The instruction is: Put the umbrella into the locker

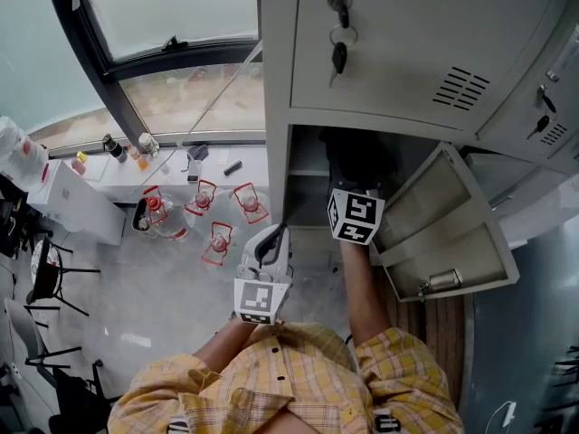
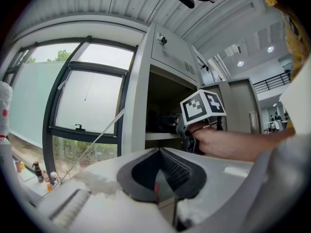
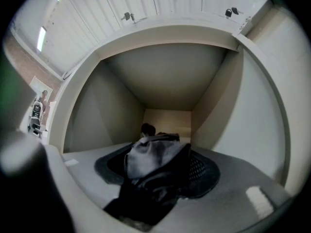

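Right, we start with the dark folded fabric umbrella (image 3: 154,161): it is inside the open compartment (image 3: 170,76) of the pale grey metal locker (image 1: 389,52), bunched up between the jaws of the right gripper (image 3: 158,152). Those jaws stand wide apart around it. Bare black pad shows to one side of the cloth, so we read no squeeze on it. Whether the umbrella rests on the compartment floor, we cannot tell.

From the head view, the right gripper's marker cube sits at the mouth of that compartment, and a bare forearm (image 1: 360,287) in a yellow plaid sleeve (image 1: 403,369) reaches up to it. The compartment's grey metal door (image 1: 443,229) hangs open at the right side of the opening. Above the opening, a closed locker door carries a bunch of dark keys (image 1: 338,54) in its lock.

Now the left gripper (image 1: 270,242): it is outside the locker, just beside the left edge of the opening, its jaws pressed together with nothing between them.

Further left of the locker we see a dark-framed window (image 1: 118,89), and clear water bottles with red handles (image 1: 217,238) stand on the pale floor.
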`<state>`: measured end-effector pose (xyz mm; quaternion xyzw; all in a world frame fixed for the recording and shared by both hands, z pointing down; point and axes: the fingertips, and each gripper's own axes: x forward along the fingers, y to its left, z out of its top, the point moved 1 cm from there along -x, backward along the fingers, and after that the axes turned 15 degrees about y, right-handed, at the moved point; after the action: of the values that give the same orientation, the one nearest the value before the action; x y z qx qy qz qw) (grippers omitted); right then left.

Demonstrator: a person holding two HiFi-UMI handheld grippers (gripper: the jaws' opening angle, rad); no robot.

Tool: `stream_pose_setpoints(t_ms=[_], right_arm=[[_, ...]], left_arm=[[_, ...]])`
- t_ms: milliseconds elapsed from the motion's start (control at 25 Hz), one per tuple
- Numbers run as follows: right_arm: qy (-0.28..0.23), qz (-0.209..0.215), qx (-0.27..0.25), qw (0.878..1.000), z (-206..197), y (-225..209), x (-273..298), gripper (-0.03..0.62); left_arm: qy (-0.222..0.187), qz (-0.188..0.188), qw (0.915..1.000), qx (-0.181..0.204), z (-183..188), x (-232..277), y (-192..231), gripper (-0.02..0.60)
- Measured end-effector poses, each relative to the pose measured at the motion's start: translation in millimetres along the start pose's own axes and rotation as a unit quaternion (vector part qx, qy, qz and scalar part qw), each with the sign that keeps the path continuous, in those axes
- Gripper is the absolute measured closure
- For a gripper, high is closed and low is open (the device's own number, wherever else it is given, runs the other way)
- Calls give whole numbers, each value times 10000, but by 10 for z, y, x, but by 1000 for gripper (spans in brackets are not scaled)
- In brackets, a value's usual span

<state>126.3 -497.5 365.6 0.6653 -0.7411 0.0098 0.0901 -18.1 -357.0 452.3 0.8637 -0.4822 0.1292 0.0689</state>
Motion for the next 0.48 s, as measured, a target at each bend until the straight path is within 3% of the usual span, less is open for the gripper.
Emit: stream_pose_setpoints(t_ms=[480], right_arm=[[130,248,100,9996,-34,34,-73,284]], left_arm=[[-2,-24,10000,-52,-29,-70,-34,586]])
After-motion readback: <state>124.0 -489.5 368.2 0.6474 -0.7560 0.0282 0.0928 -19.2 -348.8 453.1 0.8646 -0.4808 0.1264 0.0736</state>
